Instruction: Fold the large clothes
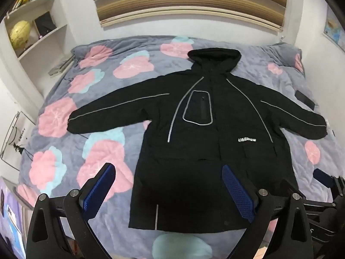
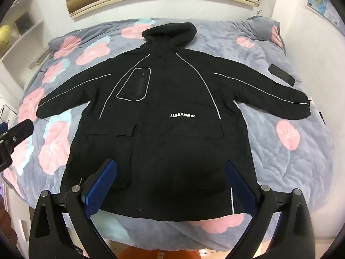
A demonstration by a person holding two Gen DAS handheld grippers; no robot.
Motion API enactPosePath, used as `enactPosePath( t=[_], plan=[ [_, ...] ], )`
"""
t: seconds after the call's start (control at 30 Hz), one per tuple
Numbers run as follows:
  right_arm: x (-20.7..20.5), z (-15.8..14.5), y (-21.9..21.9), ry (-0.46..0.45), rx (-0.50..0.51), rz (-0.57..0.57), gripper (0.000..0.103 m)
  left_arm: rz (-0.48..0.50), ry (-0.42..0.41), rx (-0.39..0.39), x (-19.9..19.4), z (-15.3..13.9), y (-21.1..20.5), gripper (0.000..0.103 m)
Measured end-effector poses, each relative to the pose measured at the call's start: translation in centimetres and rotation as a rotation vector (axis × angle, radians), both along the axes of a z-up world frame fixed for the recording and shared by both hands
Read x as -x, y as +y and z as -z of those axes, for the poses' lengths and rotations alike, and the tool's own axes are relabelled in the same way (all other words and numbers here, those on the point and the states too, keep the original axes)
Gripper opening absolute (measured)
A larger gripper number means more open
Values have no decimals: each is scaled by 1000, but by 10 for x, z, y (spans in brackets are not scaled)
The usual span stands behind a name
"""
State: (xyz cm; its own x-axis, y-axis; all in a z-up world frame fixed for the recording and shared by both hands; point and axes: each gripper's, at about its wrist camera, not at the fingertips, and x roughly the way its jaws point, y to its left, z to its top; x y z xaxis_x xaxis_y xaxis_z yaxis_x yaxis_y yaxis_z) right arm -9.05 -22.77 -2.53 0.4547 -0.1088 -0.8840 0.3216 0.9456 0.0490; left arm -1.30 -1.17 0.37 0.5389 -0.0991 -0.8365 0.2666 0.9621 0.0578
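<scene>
A large black hooded jacket (image 1: pixel 207 129) (image 2: pixel 163 118) with grey reflective piping and a white chest logo lies flat, front up, on the bed. Both sleeves are spread out sideways and the hood points to the far wall. My left gripper (image 1: pixel 169 174) hovers open above the jacket's lower left hem, nothing between its blue pads. My right gripper (image 2: pixel 171 170) hovers open above the lower middle of the jacket, also empty. Each gripper shows at the edge of the other's view: the right gripper (image 1: pixel 325 180) and the left gripper (image 2: pixel 15 131).
The bed carries a grey quilt (image 1: pixel 103 90) (image 2: pixel 286 99) with pink and blue flowers. A dark phone (image 2: pixel 282 75) (image 1: pixel 305 101) lies by the jacket's right sleeve. White shelves (image 1: pixel 36 34) with a globe stand at the left. A blind (image 1: pixel 189 2) hangs on the far wall.
</scene>
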Motion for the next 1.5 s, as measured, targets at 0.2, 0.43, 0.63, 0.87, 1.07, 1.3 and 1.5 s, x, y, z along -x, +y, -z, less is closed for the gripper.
enactPosePath(
  t=[0.2, 0.43, 0.63, 0.87, 1.07, 1.3, 1.5],
  plan=[
    [0, -1, 2, -8, 5, 4, 101, 9, 19, 11, -3, -3, -2, 99],
    [0, 3, 1, 7, -16, 13, 101, 17, 27, 19, 0, 3, -2, 99],
    [-2, 4, 3, 13, -16, 15, 101, 19, 27, 17, 1, 6, -2, 99],
    [-2, 9, 4, 28, -25, 22, 101, 20, 39, 9, -1, 13, -5, 99],
    [-5, 14, 2, 39, -33, 33, 101, 14, 67, 17, -10, 21, 1, 99],
    [-7, 17, 5, 42, -53, 34, 101, 4, 80, 11, -13, 24, 9, 99],
    [-7, 14, 11, 24, -84, 35, 101, 26, 96, 22, -17, 24, 16, 99]
  ],
)
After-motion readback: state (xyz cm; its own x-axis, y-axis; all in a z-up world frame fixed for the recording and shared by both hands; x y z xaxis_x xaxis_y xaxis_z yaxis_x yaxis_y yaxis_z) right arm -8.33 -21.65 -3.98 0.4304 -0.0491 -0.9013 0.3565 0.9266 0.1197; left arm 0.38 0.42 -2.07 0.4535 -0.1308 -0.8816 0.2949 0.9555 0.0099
